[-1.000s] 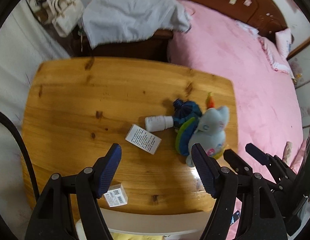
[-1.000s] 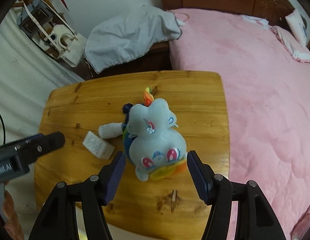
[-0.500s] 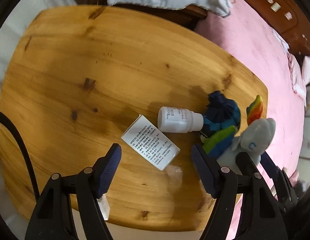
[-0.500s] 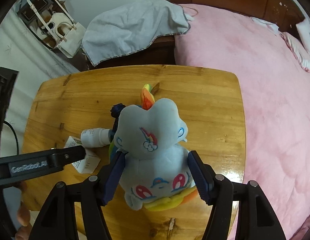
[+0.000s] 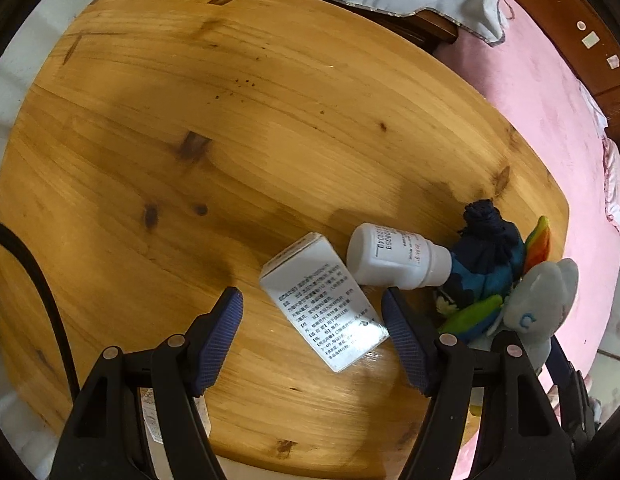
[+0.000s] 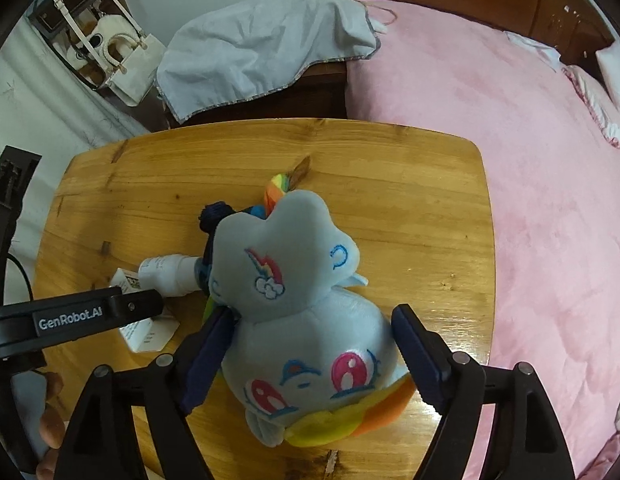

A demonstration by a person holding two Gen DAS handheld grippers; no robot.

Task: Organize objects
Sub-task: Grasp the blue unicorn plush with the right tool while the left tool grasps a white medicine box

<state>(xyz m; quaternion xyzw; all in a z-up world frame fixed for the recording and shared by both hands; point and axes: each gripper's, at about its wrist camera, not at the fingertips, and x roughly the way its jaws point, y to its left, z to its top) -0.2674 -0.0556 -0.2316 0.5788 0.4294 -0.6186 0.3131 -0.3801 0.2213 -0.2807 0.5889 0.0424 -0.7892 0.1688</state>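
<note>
Left gripper [image 5: 311, 330] released, straddling white box [image 5: 323, 300] lying flat on surface [image 5: 230, 120], presumably for pickup. Right gripper [image 6: 310, 354] opening around plush pony [image 6: 298, 312]; left pad touching, right clear. White bottle [image 5: 393, 258] at box's 2 o'clock.

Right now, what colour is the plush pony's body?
Light blue, with rainbow trim; the plush pony shows best in the right wrist view.

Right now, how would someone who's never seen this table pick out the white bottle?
Find the wooden table beside the pink bed. Near the bed-side edge lies a blue plush pony; the bottle lies on its side between that and a white box. It is the only round, capped thing there.
</note>
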